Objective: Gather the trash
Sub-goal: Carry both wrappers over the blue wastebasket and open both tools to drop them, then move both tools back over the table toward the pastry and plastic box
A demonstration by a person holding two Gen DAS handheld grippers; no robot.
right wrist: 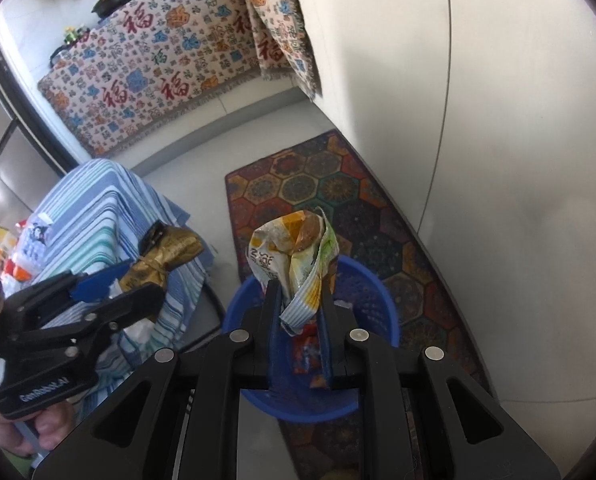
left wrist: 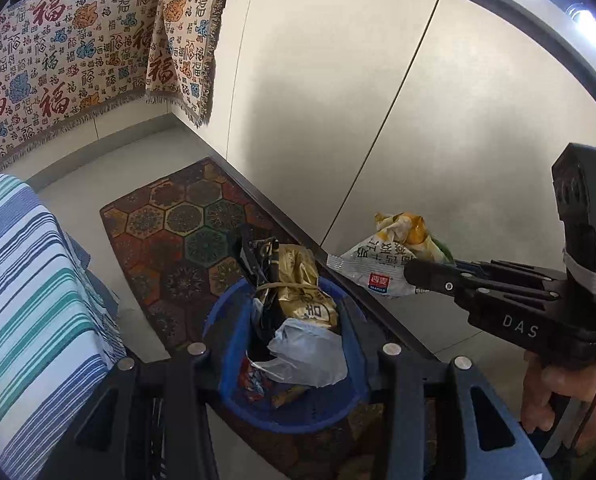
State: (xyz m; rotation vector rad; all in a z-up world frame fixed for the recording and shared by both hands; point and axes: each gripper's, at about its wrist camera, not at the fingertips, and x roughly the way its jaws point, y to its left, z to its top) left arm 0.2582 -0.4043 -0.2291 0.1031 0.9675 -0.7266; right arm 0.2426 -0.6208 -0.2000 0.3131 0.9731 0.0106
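Observation:
A blue trash basket (left wrist: 233,364) stands on the floor; it also shows in the right wrist view (right wrist: 378,288). My left gripper (left wrist: 293,316) is shut on a gold and black snack bag (left wrist: 298,280) and a white plastic wrap (left wrist: 310,352), held over the basket. The gold bag also shows in the right wrist view (right wrist: 161,256) in the left gripper (right wrist: 137,284). My right gripper (right wrist: 298,300) is shut on a crumpled yellow-white snack wrapper (right wrist: 293,256) above the basket. The right gripper (left wrist: 410,272) and its wrapper (left wrist: 382,264) also show in the left wrist view.
A patterned hexagon rug (right wrist: 338,184) lies under the basket beside a pale cabinet wall (right wrist: 498,120). A blue striped cloth (left wrist: 29,280) covers furniture on the left. A fringed cloth with red characters (right wrist: 157,72) hangs at the back. Some wrappers (right wrist: 304,352) lie in the basket.

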